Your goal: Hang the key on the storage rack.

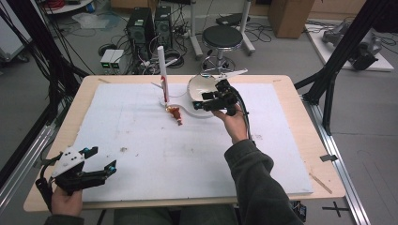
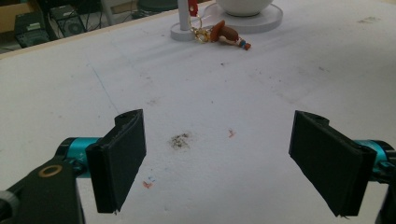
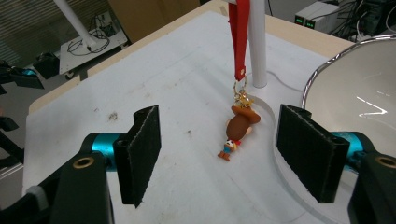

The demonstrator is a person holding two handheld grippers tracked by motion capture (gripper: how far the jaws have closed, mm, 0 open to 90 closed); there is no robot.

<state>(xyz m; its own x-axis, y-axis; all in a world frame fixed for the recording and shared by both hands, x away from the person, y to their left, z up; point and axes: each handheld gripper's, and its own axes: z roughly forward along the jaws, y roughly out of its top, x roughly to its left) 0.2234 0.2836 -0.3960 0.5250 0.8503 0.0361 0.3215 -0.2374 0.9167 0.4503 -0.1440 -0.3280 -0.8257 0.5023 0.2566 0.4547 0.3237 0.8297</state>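
Observation:
A small brown toy figure (image 1: 176, 114) on a gold ring lies on the white sheet, tied by a red strap (image 1: 164, 84) to an upright white post (image 1: 162, 70). Beside the post a white bowl (image 1: 202, 86) sits on a flat white base. My right gripper (image 1: 200, 101) hovers in front of the bowl, just right of the figure, open. In the right gripper view the figure (image 3: 239, 128) lies on the sheet beyond the right gripper's (image 3: 224, 158) parted jaws, untouched, with the strap (image 3: 239, 32) rising above it. My left gripper (image 1: 103, 158) rests open at the near left corner, its jaws (image 2: 224, 163) holding nothing.
A white foam sheet (image 1: 155, 145) covers most of the wooden table (image 1: 300, 117). Behind the table stand a black stool (image 1: 222, 36) and computer towers (image 1: 143, 26). Black frame struts (image 1: 338, 51) flank both sides. Small dirt marks (image 2: 180, 140) dot the sheet.

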